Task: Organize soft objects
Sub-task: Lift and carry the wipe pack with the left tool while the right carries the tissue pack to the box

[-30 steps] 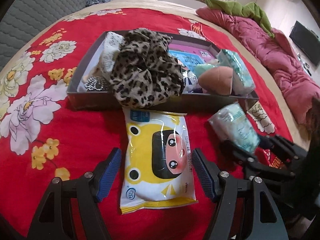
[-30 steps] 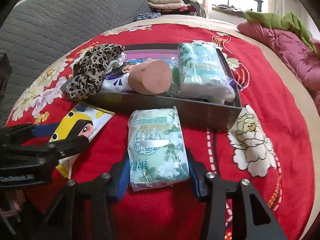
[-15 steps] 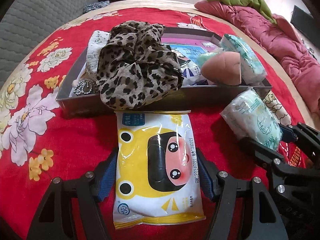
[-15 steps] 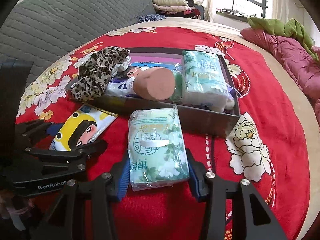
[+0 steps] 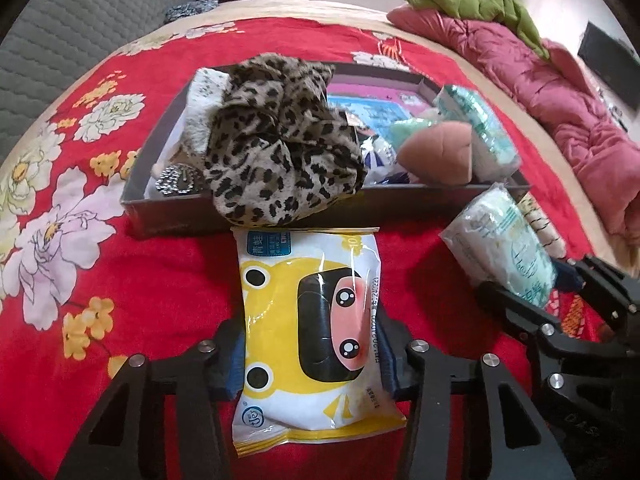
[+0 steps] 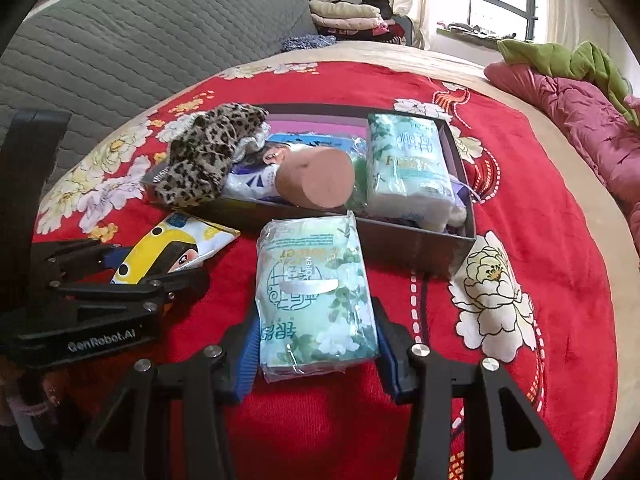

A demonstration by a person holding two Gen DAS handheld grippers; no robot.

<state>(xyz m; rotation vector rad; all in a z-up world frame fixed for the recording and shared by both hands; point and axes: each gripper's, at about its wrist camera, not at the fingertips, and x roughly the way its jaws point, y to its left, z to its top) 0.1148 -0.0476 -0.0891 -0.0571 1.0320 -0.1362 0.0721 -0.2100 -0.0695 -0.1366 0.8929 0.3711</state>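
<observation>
I note the box (image 6: 424, 246) on the bed (image 6: 560, 240) — wipes pack (image 5: 308, 320) before its left end, tissue pack (image 6: 316, 288) to the right — scrunchie (image 5: 276, 144) draped over its near wall.

Bed: red blanket (image 6: 540, 208) with big flowers.
Far left: grey quilted headboard (image 6: 160, 40), folded clothes (image 6: 344, 16).
Far right: bright window (image 6: 492, 0), pink quilt (image 5: 560, 92).
</observation>
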